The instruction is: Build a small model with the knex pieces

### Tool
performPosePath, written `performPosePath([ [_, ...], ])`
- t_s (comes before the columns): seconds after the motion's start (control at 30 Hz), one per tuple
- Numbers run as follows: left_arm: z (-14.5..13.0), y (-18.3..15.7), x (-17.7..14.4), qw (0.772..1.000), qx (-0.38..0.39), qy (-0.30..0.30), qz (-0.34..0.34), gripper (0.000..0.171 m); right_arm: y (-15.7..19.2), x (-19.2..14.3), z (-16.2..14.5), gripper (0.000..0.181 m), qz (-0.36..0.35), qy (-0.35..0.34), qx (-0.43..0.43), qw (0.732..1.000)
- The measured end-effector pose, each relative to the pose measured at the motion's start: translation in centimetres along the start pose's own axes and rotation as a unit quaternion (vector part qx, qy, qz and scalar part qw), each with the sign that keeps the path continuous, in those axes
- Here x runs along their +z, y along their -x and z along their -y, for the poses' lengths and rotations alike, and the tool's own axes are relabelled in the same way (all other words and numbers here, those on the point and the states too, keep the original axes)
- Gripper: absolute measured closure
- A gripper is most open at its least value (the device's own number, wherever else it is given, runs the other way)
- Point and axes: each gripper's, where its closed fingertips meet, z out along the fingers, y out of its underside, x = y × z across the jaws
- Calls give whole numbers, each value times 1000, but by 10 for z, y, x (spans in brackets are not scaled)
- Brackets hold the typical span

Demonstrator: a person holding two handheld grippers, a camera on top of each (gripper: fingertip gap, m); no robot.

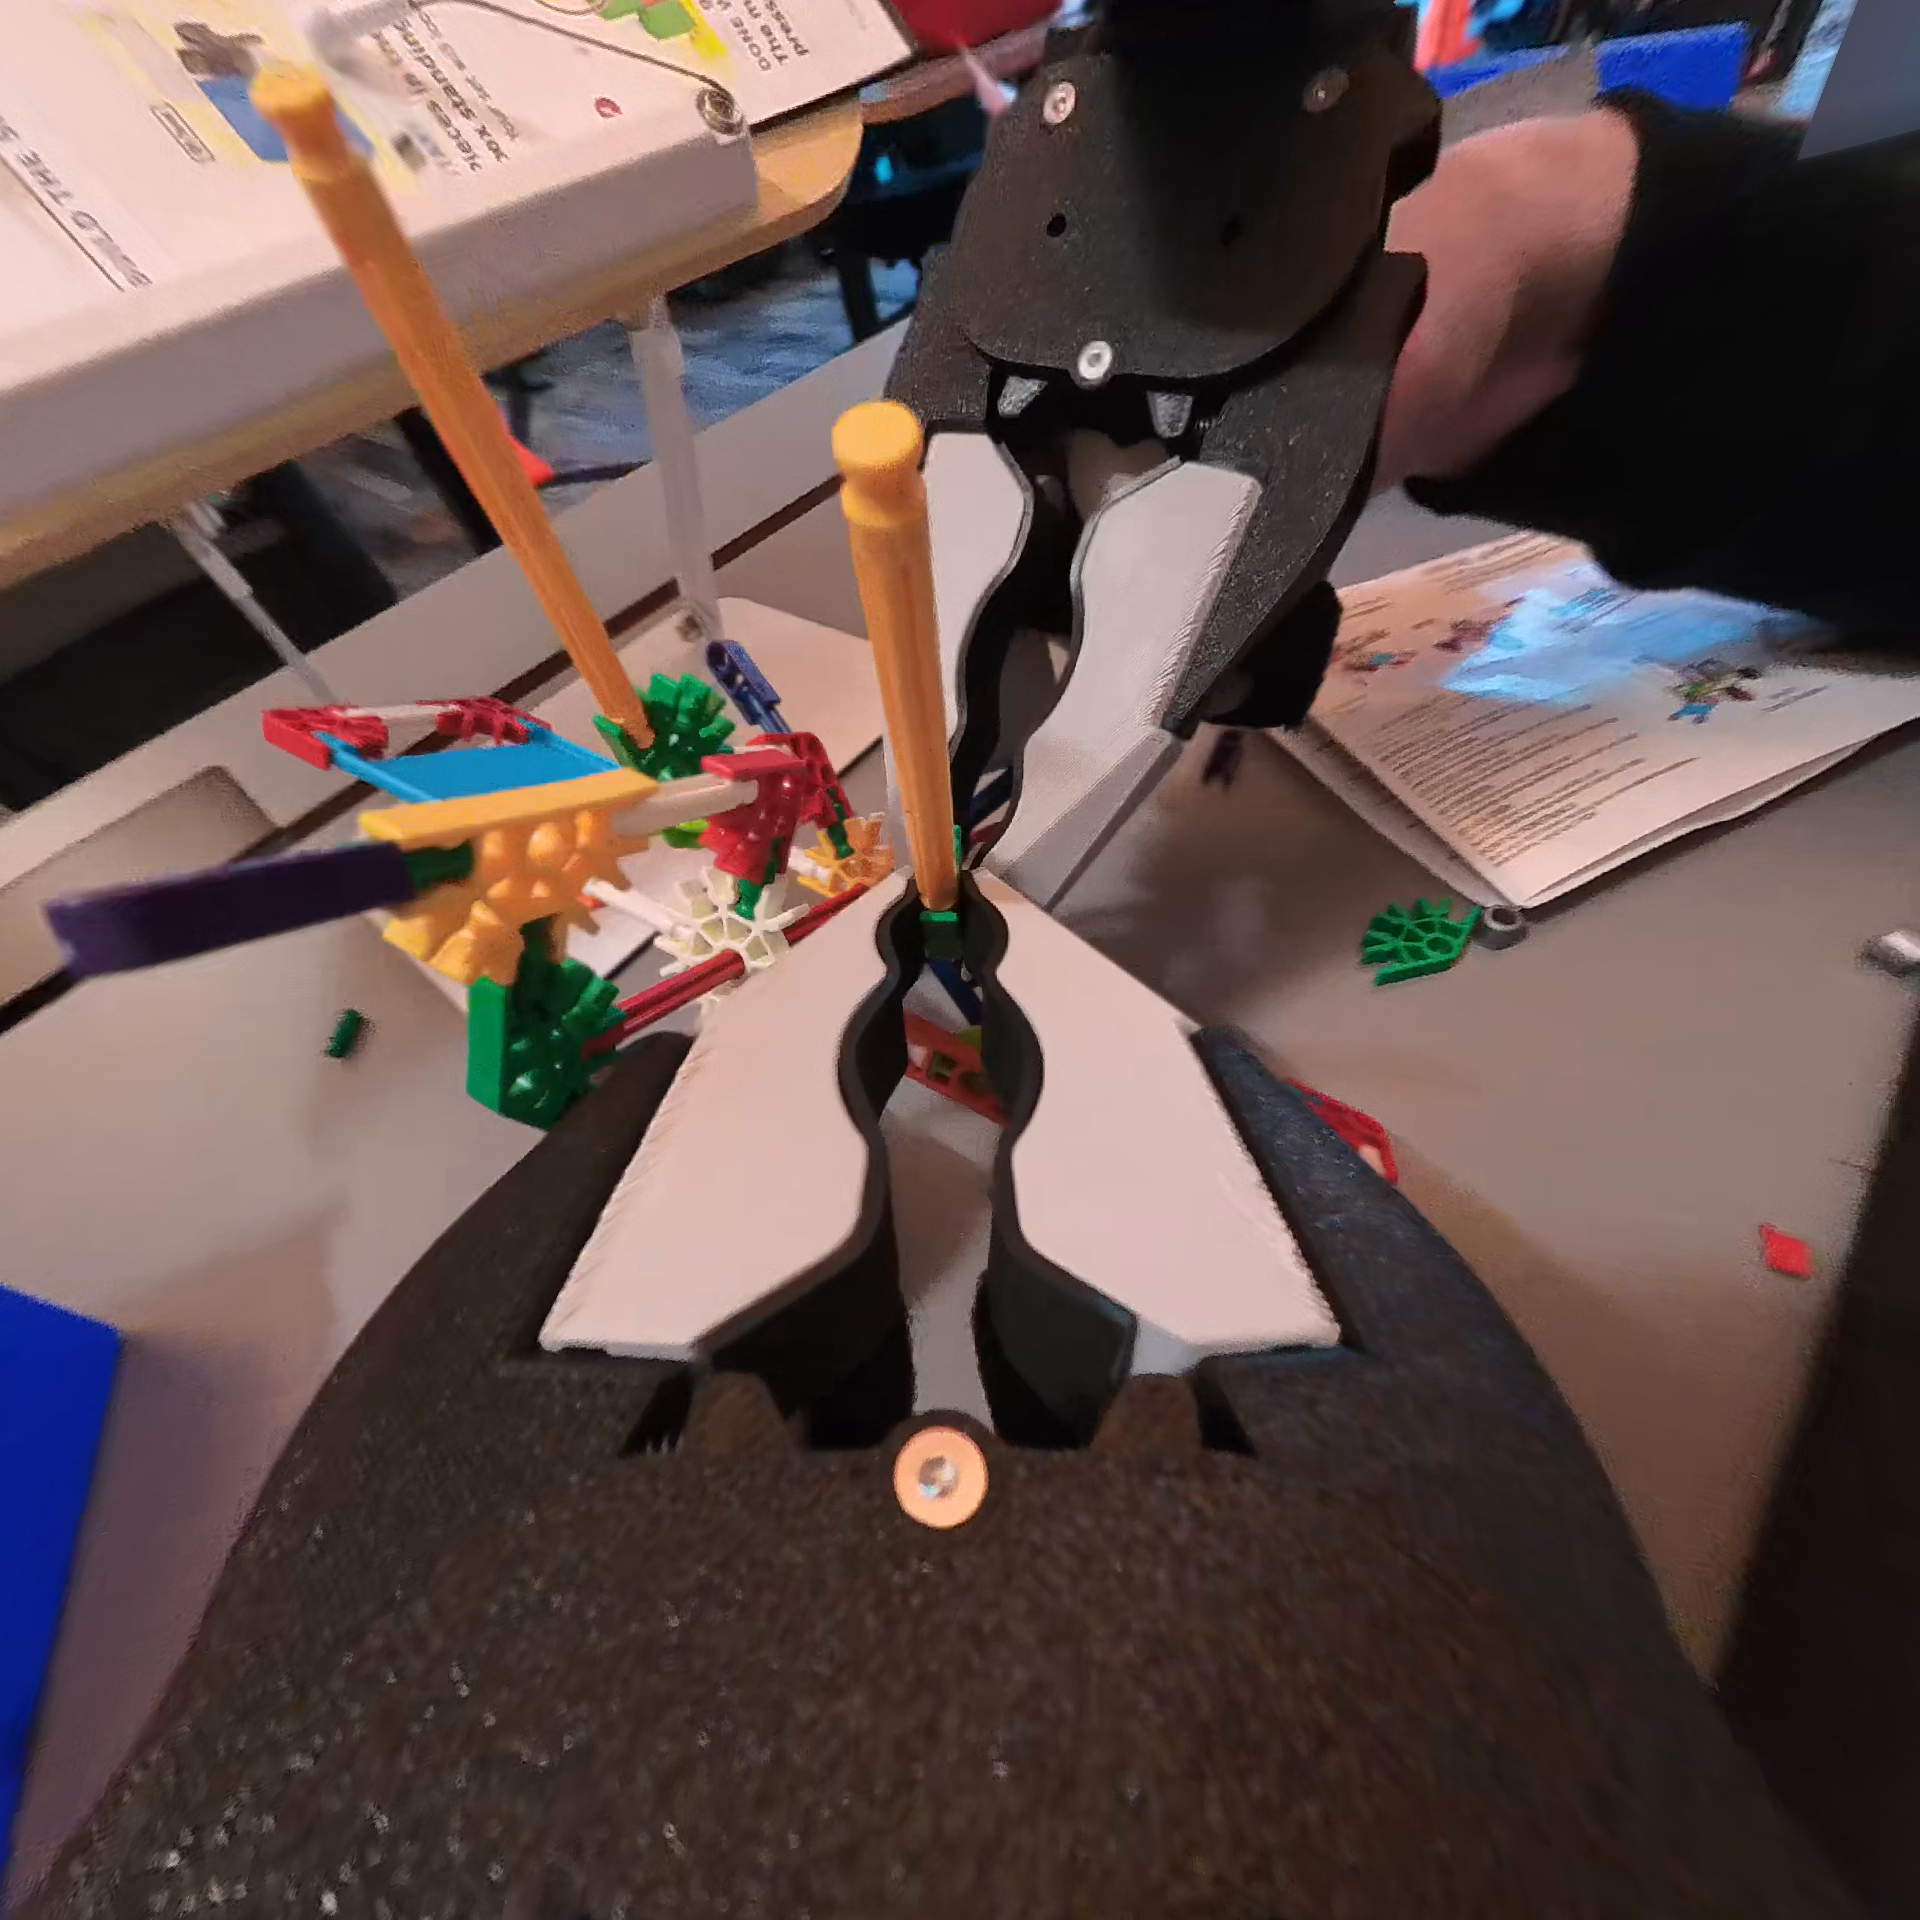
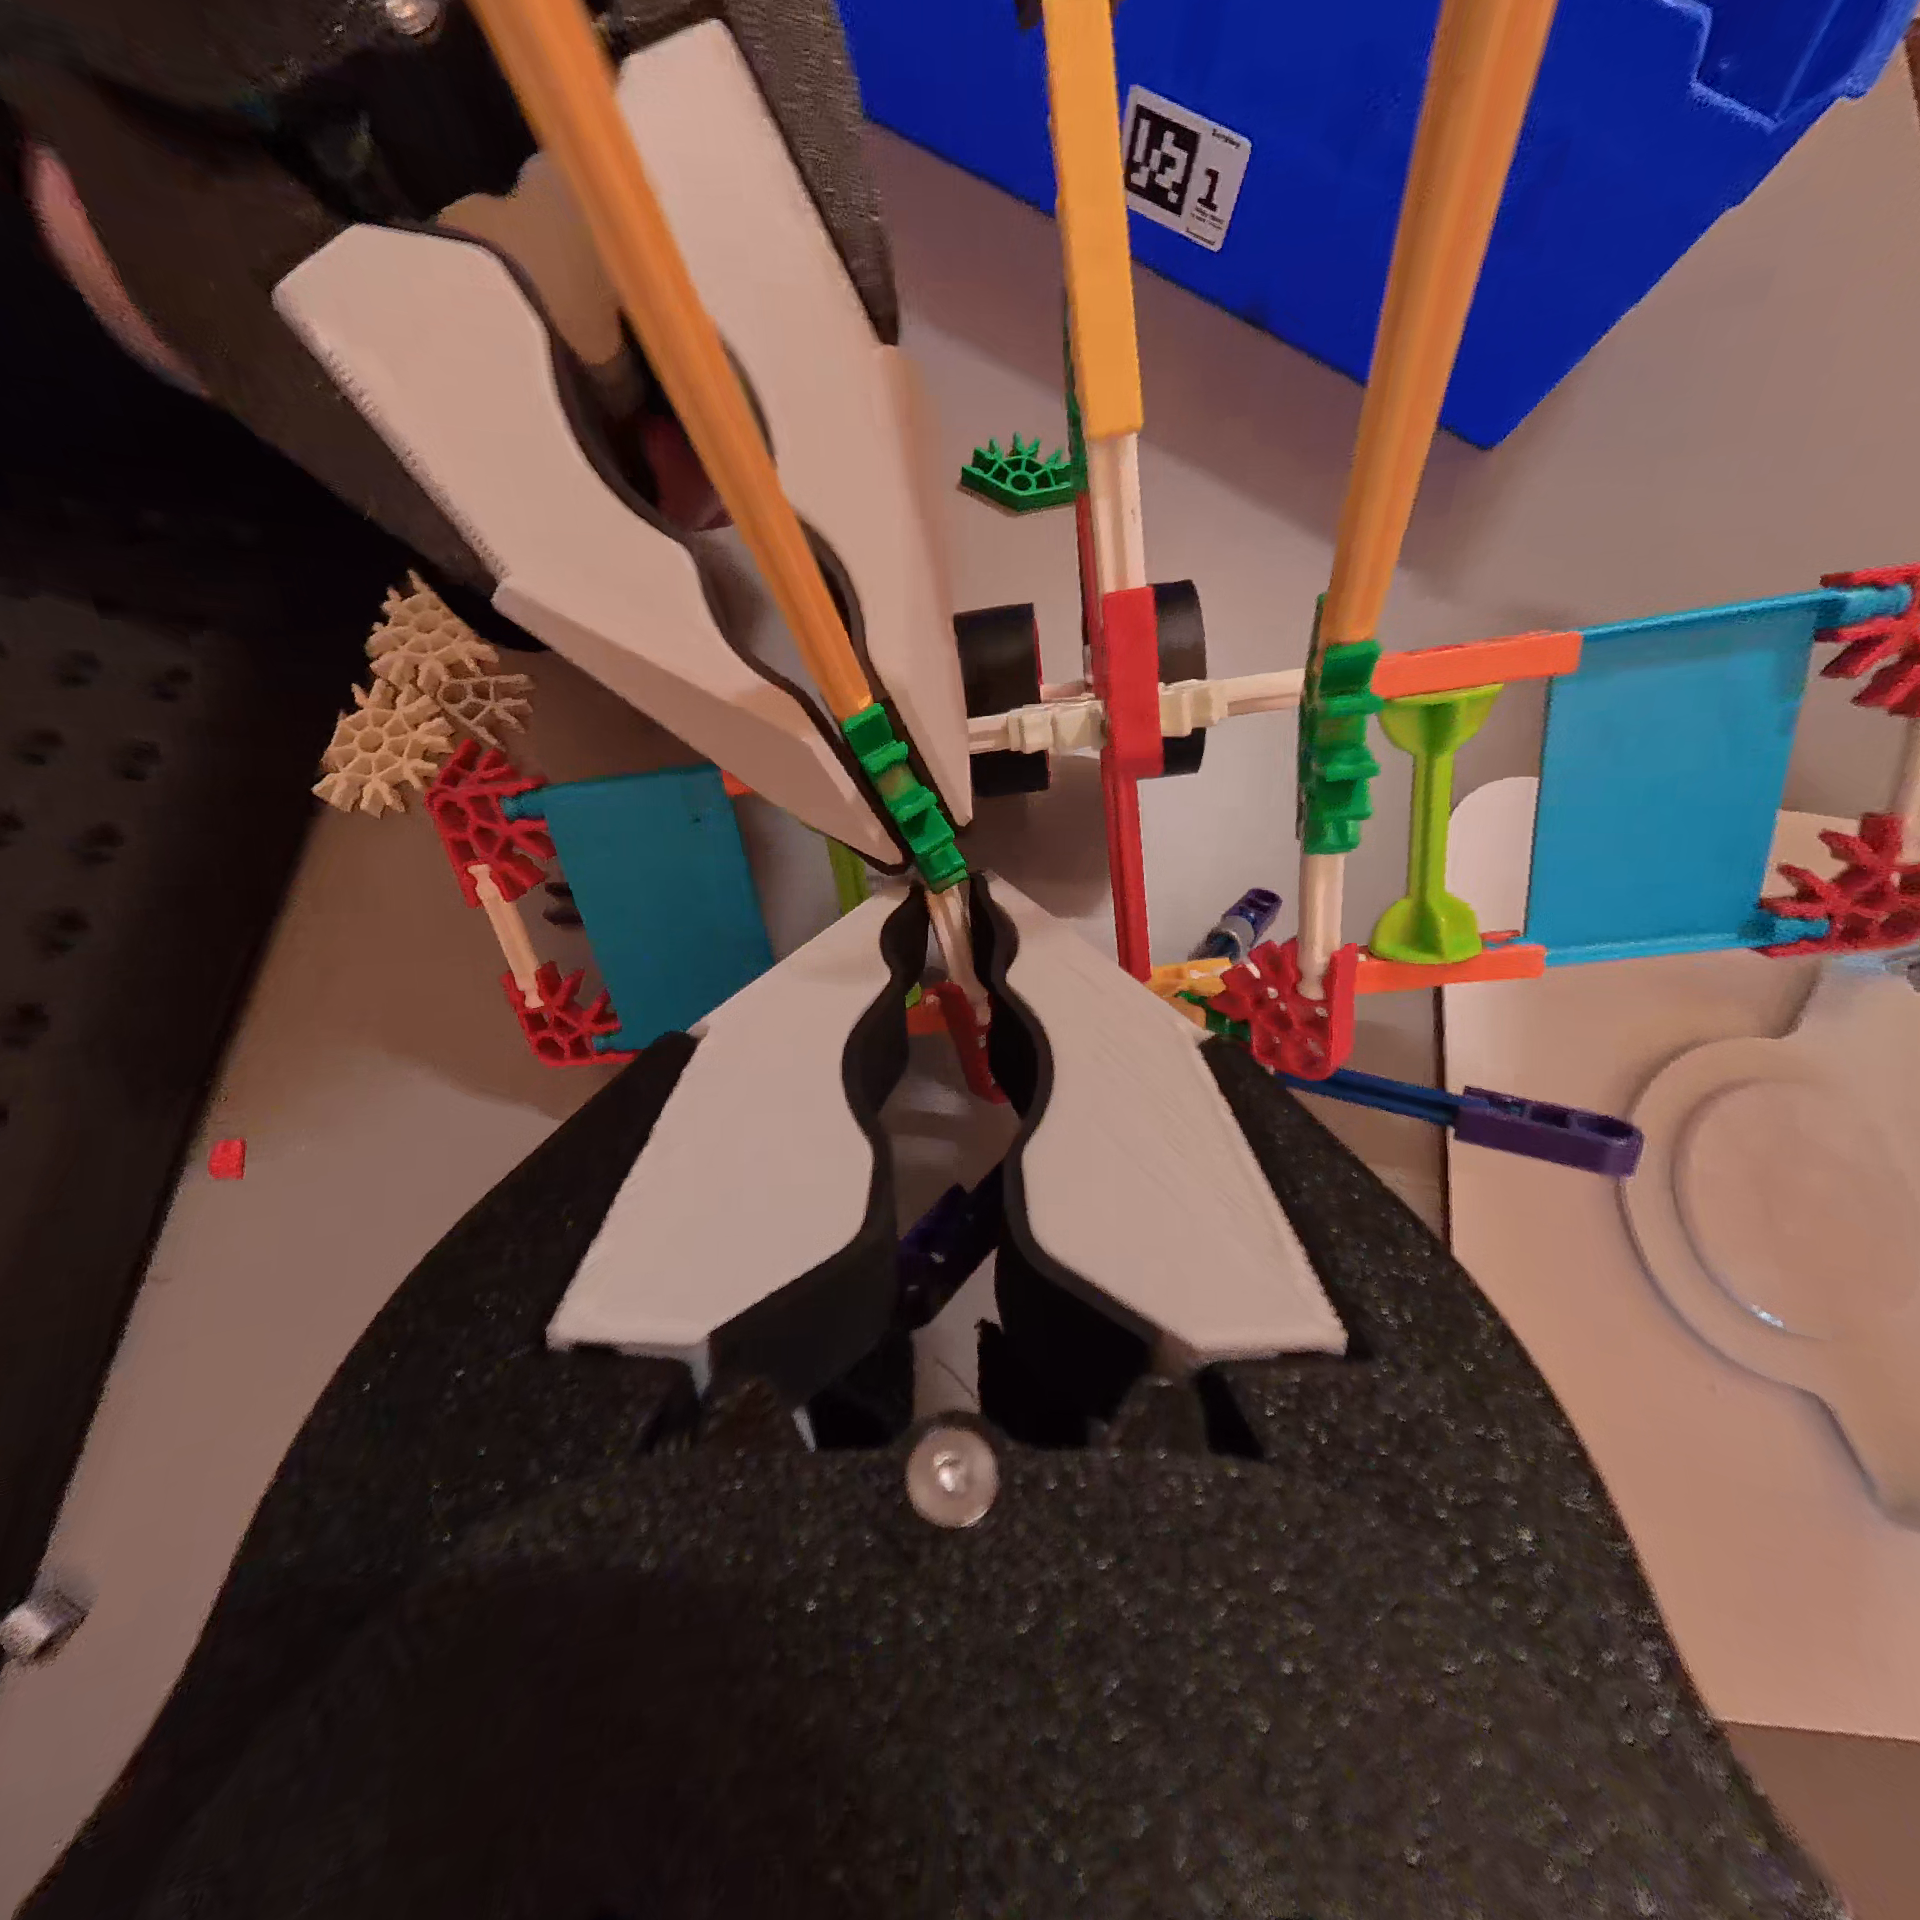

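A colourful rod-and-connector toy model (image 1: 582, 831) stands on the grey table (image 1: 1455, 1143). It has blue panels (image 2: 1673, 790), red connectors and long yellow rods. My left gripper (image 1: 940, 904) is shut on a green connector (image 1: 940, 925) at the foot of an upright yellow rod (image 1: 904, 665). My right gripper (image 2: 948, 904) is shut on a short white rod (image 2: 954, 956) just below that green connector (image 2: 899, 790). The two grippers meet tip to tip. The left gripper (image 2: 914, 842) shows at upper left in the right wrist view. The right gripper (image 1: 987, 831) reaches in from above in the left wrist view.
A blue bin (image 2: 1455, 208) stands behind the model. Black wheels (image 2: 1003, 665) sit on its axle. A loose green connector (image 1: 1413, 940), cream connectors (image 2: 416, 696), a small red bit (image 1: 1785, 1252) and an open booklet (image 1: 1558, 707) lie around. A printed board (image 1: 312, 208) stands at far left. My two grippers' fingertips are within a few centimetres of each other. Left tips and right tips are each some 20 centimetres from the small red bit (image 1: 1785, 1252). Seen from the right wrist view (image 2: 228, 1153) as well.
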Motion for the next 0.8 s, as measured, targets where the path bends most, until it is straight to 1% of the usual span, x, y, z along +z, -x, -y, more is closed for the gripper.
performPosePath([
  [0.27, 0, 8, -1, 996, 35, 13, 76, 167, -8, 3, 4, 174, -18, -2, 36, 999],
  [0.4, -1, 13, -1, 990, 70, 32, 118, 167, -11, 5, 6, 175, -28, -2, 52, 998],
  [0.5, -2, 18, -2, 983, 91, 48, 152, 167, -13, 8, 8, 175, -39, -1, 66, 997],
  [0.6, -4, 23, -3, 971, 128, 73, 190, 166, -16, 10, 9, 176, -53, 2, 78, 995],
  [0.73, -4, 30, -4, 968, 106, 82, 211, 166, -22, 12, 13, 175, -80, 1, 91, 993],
  [0.77, -4, 31, -5, 971, 91, 78, 208, 166, -23, 12, 14, 175, -90, 4, 86, 992],
  [0.8, -3, 32, -6, 976, 59, 64, 199, 166, -24, 12, 15, 175, -100, 5, 78, 992],
])
